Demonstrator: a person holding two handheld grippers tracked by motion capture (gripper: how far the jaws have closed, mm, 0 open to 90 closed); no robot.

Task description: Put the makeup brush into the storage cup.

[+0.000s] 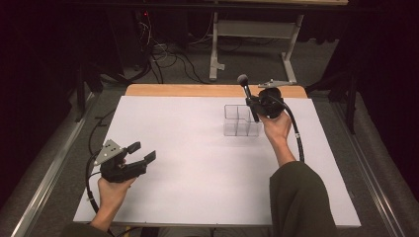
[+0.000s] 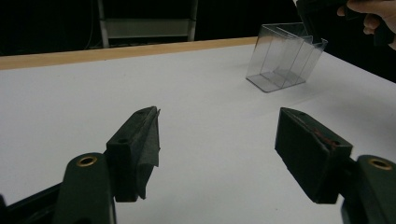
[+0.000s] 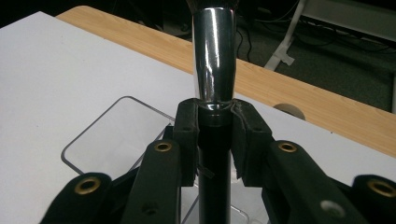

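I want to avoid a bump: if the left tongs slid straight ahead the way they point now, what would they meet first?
Probably nothing soon: the open left tongs face bare white table. The clear organizer sits ahead but off to the right, though depth is hard to judge.

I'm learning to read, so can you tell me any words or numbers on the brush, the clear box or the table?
None: no words, numbers or signs can be read.
makeup brush: plain shiny metal and black handle.
clear organizer: bare plastic.
white table: blank.

White table sheet (image 1: 197, 163); wood edge (image 1: 197, 90) at 12 o'clock; metal frame (image 1: 257, 34), cables (image 1: 163, 54) on floor beyond.
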